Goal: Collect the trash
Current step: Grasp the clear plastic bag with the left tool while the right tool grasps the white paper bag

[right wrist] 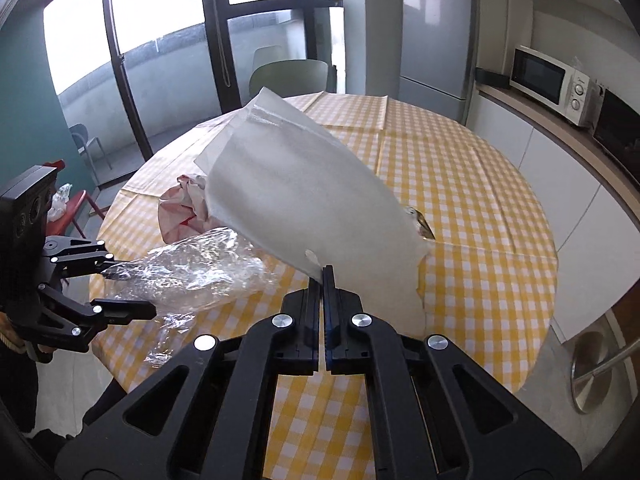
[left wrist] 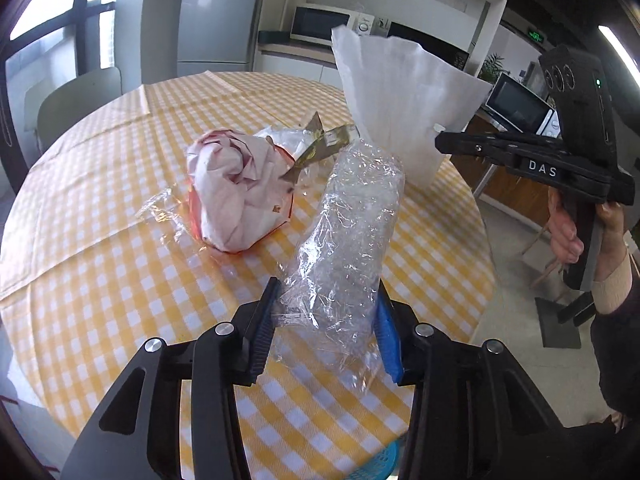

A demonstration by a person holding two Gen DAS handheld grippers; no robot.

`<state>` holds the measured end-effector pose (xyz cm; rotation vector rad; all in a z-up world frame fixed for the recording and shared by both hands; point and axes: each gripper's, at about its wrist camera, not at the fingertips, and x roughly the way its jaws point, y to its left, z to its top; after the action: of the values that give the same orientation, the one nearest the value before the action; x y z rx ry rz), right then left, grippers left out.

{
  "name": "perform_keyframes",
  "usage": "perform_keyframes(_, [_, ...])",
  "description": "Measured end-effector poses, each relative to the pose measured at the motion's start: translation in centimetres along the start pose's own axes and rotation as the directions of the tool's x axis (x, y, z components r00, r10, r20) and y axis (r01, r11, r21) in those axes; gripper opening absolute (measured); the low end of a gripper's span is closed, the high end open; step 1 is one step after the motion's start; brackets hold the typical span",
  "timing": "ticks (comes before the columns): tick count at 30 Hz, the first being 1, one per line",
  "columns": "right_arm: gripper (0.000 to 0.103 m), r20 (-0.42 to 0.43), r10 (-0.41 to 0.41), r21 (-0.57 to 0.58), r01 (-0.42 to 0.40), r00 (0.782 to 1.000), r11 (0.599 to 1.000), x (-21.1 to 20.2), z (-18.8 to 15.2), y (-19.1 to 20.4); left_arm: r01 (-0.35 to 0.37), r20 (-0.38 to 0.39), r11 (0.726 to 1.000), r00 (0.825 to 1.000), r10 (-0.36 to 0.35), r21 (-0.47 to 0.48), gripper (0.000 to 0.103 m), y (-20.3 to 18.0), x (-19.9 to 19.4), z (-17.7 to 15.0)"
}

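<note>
while gripped, clear plastic wrap (left wrist: 348,236) — crinkled, glossy, white paper bag (right wrist: 304,196) — flat, matte

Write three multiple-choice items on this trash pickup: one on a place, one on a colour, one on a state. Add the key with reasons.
1. Where does the crumpled paper wrapper lie?
A. on the table
B. on a chair
C. in the fridge

2. What colour are the checks of the tablecloth?
A. blue and white
B. yellow and white
C. green and white

3. What is the right gripper doing?
A. standing wide open
B. shut on the white paper bag
C. shut on a spoon

Key: 1 A, it rests on the checked cloth; 2 B, yellow squares show in both views; 3 B, its fingers pinch the bag's corner.
</note>
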<state>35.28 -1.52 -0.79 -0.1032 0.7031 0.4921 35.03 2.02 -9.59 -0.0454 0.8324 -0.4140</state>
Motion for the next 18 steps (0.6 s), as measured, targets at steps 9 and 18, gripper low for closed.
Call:
perform_keyframes(9, [0.001,0.104,0.002,0.007,-0.002,0.995,1.000,-6.6,-2.0,1.1,-0.039,0.076,0.998,0.996,0.042,-0.045,0.044,0.4,-6.3,-2.4])
perform_keyframes(18, [0.001,0.166,0.055,-0.003,-0.055,0.985,0.998,-13.6,-4.6,2.5,-0.057,0.098,0.997,0.993,0.061,-0.048,0.044,-0.2,-10.3,-5.9])
